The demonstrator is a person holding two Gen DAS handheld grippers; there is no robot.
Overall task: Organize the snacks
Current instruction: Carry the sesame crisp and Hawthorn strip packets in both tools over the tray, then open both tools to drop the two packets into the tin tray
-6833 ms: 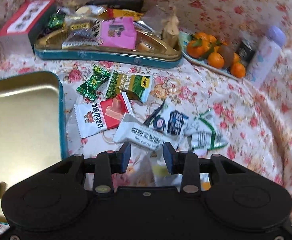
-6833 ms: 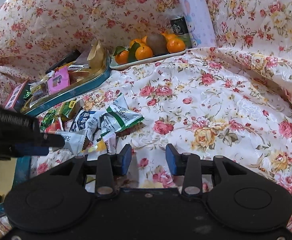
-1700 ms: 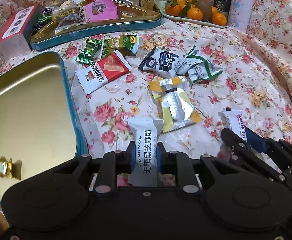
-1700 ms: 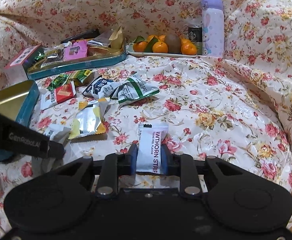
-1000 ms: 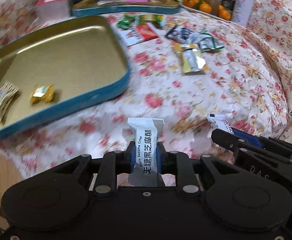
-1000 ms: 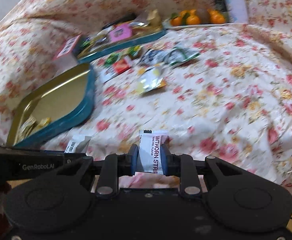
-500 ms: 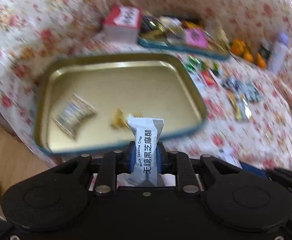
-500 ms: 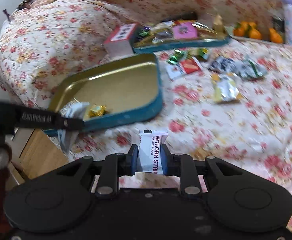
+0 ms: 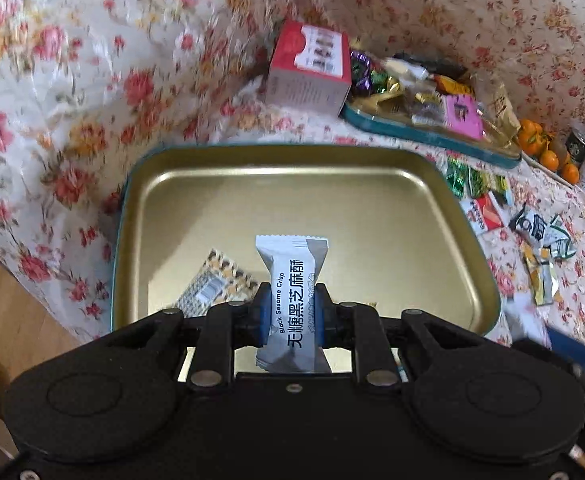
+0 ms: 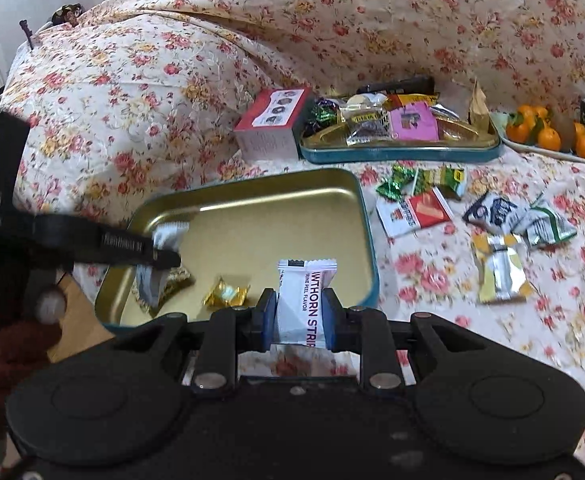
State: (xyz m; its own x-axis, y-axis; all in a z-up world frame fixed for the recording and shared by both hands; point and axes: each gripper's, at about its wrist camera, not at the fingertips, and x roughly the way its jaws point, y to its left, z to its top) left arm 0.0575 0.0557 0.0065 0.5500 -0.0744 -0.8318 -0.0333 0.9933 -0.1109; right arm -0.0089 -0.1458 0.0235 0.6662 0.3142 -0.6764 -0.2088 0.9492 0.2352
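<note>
The left hand-held gripper is clamped on a black sesame crisp packet above the gold tin tray. The right hand-held gripper pinches a hawthorn strip packet over the tray's near right edge; released here, I judge it could fall outside onto the floral cloth.

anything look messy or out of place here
Yes: several snack packets lie loose on the floral cloth beside the gold tray with the teal rim, including a red and white packet and a crumpled yellow and silver wrapper. Nothing looks spilled or torn.
</note>
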